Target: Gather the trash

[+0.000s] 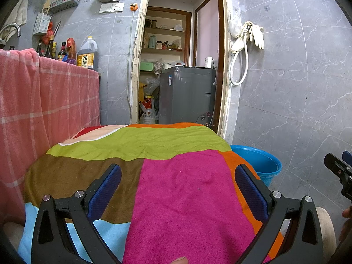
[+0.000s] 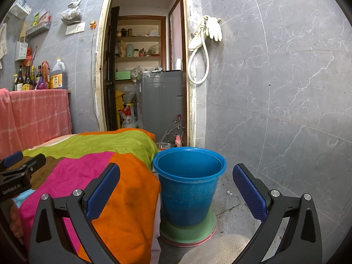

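Currently, both grippers idle, nothing held.
Left gripper (image 1: pixel 178 189): jaws spread wide, empty; hovers over the pink patch of the patchwork cloth (image 1: pixel 154 176); blue pads (image 1: pixel 105 193) apart from the fabric as far as I can tell.
Right gripper (image 2: pixel 176 191): jaws spread wide, empty; aimed at the blue bucket (image 2: pixel 189 189), which sits between the two fingers in view but beyond them, no contact.
Bucket: upright on the floor, just beside the right edge of the cloth-covered table; stands on a green lid or basin (image 2: pixel 189 231) with a pink one under it; inside looks empty from the visible part, bottom not visible.
Trash: none identifiable on the cloth; a small white scrap (image 2: pixel 228 192) lies on the floor right of the bucket, too small to tell what it is.
Cloth: colour blocks green, pink, orange, brown, light blue; wrinkled, draped over the edge.
Cross view: left gripper shows at the left edge of the right wrist view, right gripper's tip at the right edge of the left wrist view.
Background: pink checked cloth (image 1: pixel 44 101) over a counter with sauce bottles (image 1: pixel 59 51); open doorway with grey washing machine (image 1: pixel 187 94); rubber gloves (image 1: pixel 255 35) and white hose (image 1: pixel 239 66) hang on the tiled wall.
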